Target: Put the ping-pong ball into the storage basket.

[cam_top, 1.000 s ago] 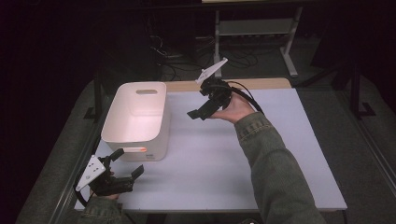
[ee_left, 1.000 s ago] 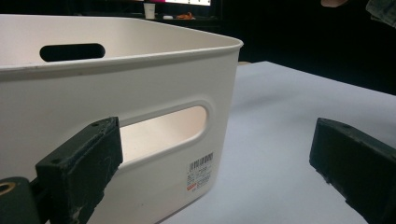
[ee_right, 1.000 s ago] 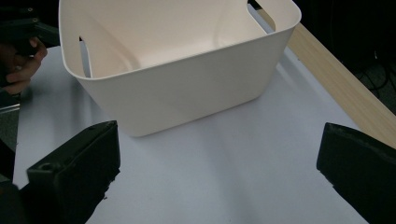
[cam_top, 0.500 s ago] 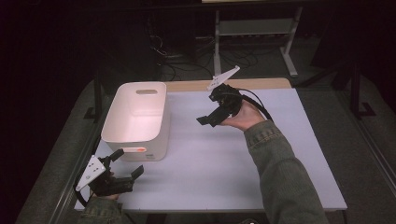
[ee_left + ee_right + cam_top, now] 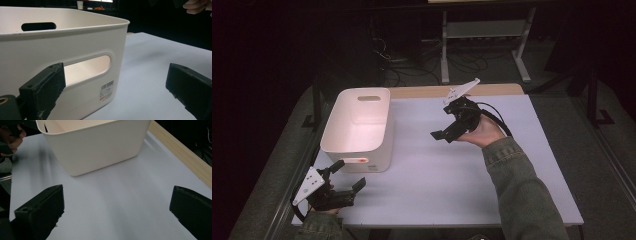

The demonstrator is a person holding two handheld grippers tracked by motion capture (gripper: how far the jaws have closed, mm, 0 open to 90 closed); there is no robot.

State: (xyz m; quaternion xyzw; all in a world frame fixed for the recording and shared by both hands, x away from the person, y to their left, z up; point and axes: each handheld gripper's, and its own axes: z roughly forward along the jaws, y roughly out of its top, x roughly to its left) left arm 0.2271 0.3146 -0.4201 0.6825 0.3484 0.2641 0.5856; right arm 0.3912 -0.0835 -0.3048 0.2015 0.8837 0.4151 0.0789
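Note:
A white plastic bin with handle slots stands on the left half of the table, and its inside looks bare. My left gripper rests low at the table's near-left corner, open, its jaws pointing at the bin's near end. In the left gripper view the bin, with its handle slot and barcode label, is close ahead between the open left gripper jaws. My right gripper hovers above the table's middle, open and holding nothing, aimed left toward the bin. In the right gripper view the right gripper frames bare tabletop, with the bin beyond.
The pale table top has a wooden strip along its far edge. A metal stand and cables sit on the dark floor behind. A hand holding the left gripper appears beside the bin.
My right gripper has drifted to the right and a little nearer, away from the bin, staying open. The left gripper and the bin have not moved.

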